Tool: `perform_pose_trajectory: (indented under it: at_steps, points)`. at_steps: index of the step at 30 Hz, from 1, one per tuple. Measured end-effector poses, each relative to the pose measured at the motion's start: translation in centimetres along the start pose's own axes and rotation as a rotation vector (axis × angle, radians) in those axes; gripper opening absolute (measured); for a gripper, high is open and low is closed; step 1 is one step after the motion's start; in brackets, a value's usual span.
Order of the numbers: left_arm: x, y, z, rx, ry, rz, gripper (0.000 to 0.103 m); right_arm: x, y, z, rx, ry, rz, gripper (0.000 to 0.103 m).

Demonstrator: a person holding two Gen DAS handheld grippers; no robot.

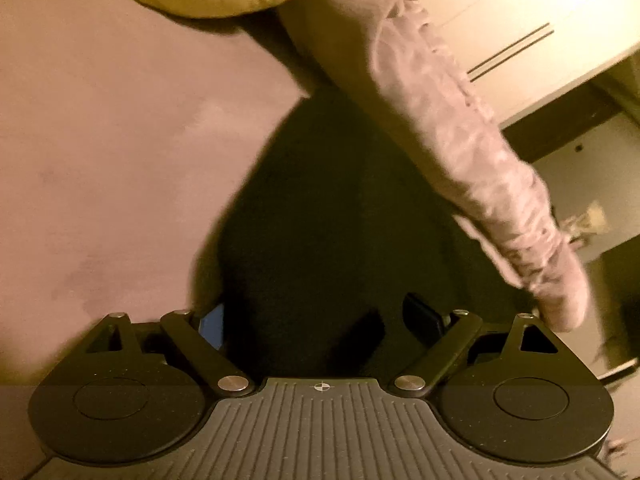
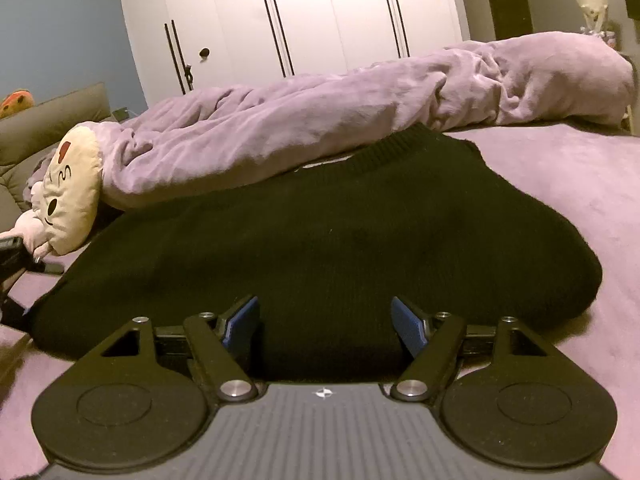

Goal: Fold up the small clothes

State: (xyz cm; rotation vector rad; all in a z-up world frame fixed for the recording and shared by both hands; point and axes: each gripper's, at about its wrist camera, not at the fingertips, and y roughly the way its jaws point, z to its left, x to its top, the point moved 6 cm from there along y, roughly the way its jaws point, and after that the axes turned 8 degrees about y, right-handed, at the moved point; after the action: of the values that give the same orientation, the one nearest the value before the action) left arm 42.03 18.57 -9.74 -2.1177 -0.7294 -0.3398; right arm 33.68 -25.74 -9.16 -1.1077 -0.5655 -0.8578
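Knitwear was the job in hand: a black sweater (image 2: 320, 232) lay spread on the mauve bed sheet (image 2: 560, 184), its ribbed collar (image 2: 404, 140) at the far side, tucked just under the edge of a rolled lilac blanket (image 2: 320, 120). The right gripper (image 2: 325, 326) sat low at the near edge of the garment with its blue pads (image 2: 408, 326) spread apart, black knit lying between them and nothing pinched. The left gripper (image 1: 324, 320) hovered over the same sweater (image 1: 340, 208) from another side, its jaws likewise parted; that view was blurred, so whether its fingers touched the cloth could not be told. A round cream cushion (image 2: 72, 188) with a drawn face rested just beside the sweater's left end, and white wardrobe doors (image 2: 320, 12) stood behind the bed. By the look of it, the step was the start of a fold, with both tools lining up on the hem and no grasp made yet. The next move probably called for each gripper to close on one layer pair of the near edge, well spaced along it, then lift together and carry that edge toward the collar. Thick knit may bunch or slip from shallow bites, so a deep, even hold seemed wise, and the blanket lying on the collar could hinder a flat landing.
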Motion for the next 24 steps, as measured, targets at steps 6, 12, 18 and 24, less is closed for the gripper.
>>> perform_pose_trajectory:
  at_steps: [6,12,18,24]
  points:
    - [0.9,3.2,-1.3,-0.026,0.024,0.049,0.078,0.3,0.2,-0.1,0.011,0.026,0.0,0.075]
    - [0.8,3.0,-3.8,0.008,0.107,0.046,0.031,1.4,0.0,0.0,0.015,0.021,-0.031,0.066]
    - [1.6,0.7,-8.1,-0.043,0.156,-0.007,0.026,1.5,1.1,0.6,0.006,0.001,-0.015,0.047]
    - [0.7,-0.2,-16.5,-0.047,0.314,-0.013,0.025,1.6,0.2,-0.2,0.001,0.018,-0.019,0.046]
